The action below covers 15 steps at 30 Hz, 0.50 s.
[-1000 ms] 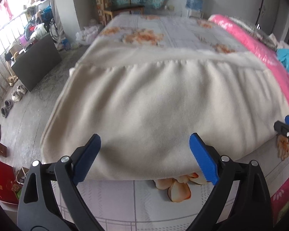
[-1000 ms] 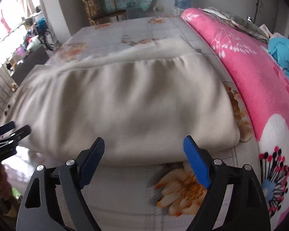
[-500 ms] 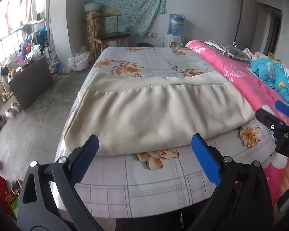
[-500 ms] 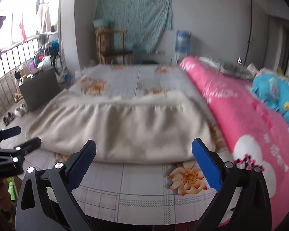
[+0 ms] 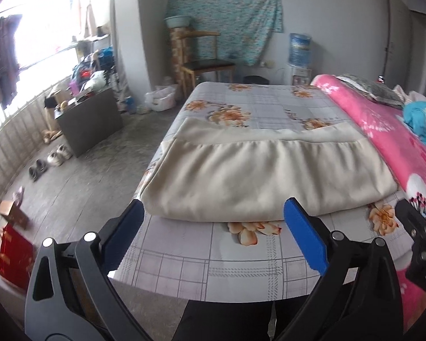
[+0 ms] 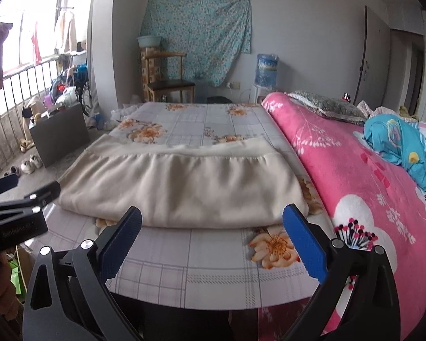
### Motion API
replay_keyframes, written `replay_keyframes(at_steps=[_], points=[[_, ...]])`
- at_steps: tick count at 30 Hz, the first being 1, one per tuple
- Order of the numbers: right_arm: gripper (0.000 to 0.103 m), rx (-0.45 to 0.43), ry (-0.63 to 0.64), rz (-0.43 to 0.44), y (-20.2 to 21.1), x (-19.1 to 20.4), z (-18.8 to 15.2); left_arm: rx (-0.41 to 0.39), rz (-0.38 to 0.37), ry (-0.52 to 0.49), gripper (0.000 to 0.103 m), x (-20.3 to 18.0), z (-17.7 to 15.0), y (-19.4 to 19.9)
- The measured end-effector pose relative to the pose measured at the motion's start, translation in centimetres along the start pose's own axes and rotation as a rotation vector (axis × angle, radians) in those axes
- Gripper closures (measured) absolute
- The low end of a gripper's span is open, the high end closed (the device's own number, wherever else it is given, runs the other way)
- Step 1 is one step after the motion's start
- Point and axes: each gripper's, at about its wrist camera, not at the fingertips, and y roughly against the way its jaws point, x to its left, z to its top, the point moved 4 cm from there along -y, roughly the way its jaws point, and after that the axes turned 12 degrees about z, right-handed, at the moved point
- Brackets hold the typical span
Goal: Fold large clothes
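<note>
I am holding both grippers back from the near edge of the bed (image 5: 241,270), above the floral checked sheet. The left gripper (image 5: 213,221) is standing with its jaws wide, having just been opening, and nothing is lying between the blue pads (image 5: 304,238). The right gripper (image 6: 213,224) is likewise standing with its jaws wide, having just been opening, with nothing between them. The task item, a cream garment (image 5: 264,179), is lying folded into a broad flat rectangle across the near half of the bed, its rounded fold edge facing the grippers and a lower layer showing along its far side. It is resting apart from both grippers, with a strip of bare sheet between. In the right wrist view the cream garment (image 6: 184,184) is lying just beside a pink floral blanket (image 6: 369,184) that is running along the right side of the bed. A blue bundle (image 6: 397,145) is sitting on that blanket, well to the far right. A wooden chair (image 5: 204,62) is standing at the far wall beyond the bed, under a hanging teal cloth (image 5: 224,20). A water dispenser (image 6: 265,76) is standing to its right. On the floor at the left, shoes (image 5: 55,157) are lying near a dark box (image 5: 91,119).
</note>
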Motion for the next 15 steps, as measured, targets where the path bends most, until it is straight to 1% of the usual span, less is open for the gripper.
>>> replay_keyframes(at_steps=[2, 5, 9, 15], points=[[0.006, 0.039, -0.019, 0.0, -0.5, -0.4, -0.4, 0.036, -0.002, 0.001, 0.008, -0.1, -0.3, -0.5], [0.006, 0.071, -0.062, 0.002, -1.0, -1.2, -0.9, 0.095, -0.012, -0.007, 0.008, -0.6, -0.7, -1.4], [0.006, 0.113, -0.082, -0.003, -1.8, -2.0, -1.4, 0.168, -0.021, -0.016, 0.008, -1.8, -1.5, -2.6], [0.006, 0.155, -0.085, -0.01, -2.9, -2.6, -1.8, 0.226, -0.007, -0.041, 0.008, -3.2, -2.2, -3.4]])
